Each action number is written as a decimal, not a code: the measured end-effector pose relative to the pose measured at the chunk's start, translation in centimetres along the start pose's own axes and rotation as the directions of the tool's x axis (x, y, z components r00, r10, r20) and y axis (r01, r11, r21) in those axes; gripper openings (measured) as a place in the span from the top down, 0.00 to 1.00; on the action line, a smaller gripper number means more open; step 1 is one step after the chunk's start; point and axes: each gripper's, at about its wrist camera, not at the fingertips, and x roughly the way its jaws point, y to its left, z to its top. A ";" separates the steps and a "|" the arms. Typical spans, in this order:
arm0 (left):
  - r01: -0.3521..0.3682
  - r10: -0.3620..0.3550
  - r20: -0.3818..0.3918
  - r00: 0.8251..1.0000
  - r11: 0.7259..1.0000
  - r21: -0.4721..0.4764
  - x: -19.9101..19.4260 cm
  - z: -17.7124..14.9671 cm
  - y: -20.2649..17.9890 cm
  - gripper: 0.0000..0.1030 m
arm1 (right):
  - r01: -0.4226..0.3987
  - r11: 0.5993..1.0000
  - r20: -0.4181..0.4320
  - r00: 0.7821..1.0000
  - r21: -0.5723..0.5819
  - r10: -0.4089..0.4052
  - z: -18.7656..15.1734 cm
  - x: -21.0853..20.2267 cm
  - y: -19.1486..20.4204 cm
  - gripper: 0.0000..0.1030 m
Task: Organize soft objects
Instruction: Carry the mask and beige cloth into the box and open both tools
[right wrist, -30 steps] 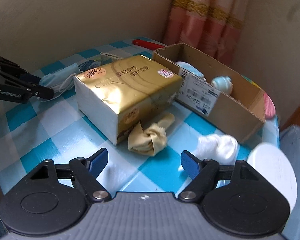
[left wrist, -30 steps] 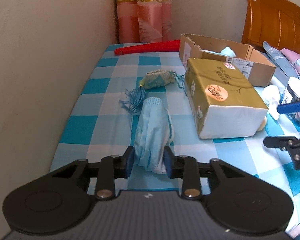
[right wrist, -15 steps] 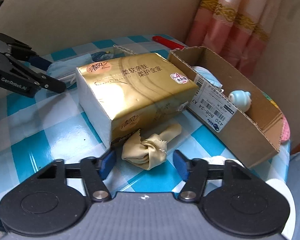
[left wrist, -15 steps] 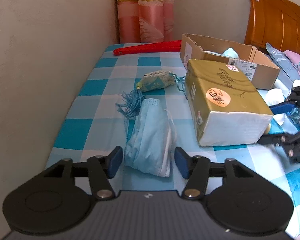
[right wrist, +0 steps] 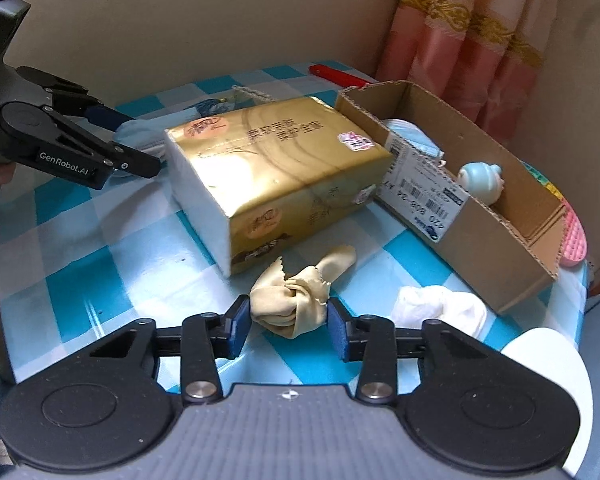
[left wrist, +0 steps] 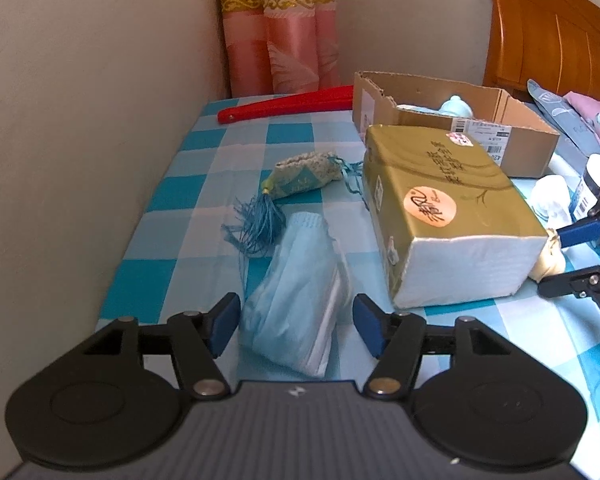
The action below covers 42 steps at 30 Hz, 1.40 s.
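Blue-and-white cover: a checked cloth lies over my tabletop (left wrist: 204,184), which sits against a beige wall with pink curtains at the far corner.
Left claw (left wrist: 296,322): its jaws have just been opening; I see them spread wide, both blue pads clear of the mask that lies between them.
Light blue mask: a crumpled pale blue pleated face mask (left wrist: 300,292) rests on the tabletop between my left claw's pads, its far end beside the tassel.
Tasselled pouch: a small green-and-cream fabric sachet with a blue tassel (left wrist: 304,176) lies beyond the mask, left of the tissue pack.
Right claw (right wrist: 288,322): its jaws have just been closing; both blue pads now press the sides of the beige cloth.
Beige cloth: a knotted tan rag (right wrist: 296,300) sits on the tabletop just beside the tissue pack's near corner, gripped by my right claw.
Tissue pack: a gold-wrapped block of white tissues (right wrist: 272,168) lies in the middle of the tabletop, touching the box.
Cardboard box: an open brown carton with a barcode label (right wrist: 480,216) holds a pale blue round item and another light blue piece.
White wad: a crumpled white cloth or tissue (right wrist: 440,308) lies near the box, right of the beige cloth.
Red item: a long red flat object (left wrist: 288,106) lies at the tabletop's far edge.
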 end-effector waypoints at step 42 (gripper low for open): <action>0.398 -0.380 -0.127 0.916 0.896 0.195 -7.9 1.4 -9.0 0.73 | 0.084 0.976 0.094 0.990 0.199 -0.104 -2.9 -8.7 1.5 0.61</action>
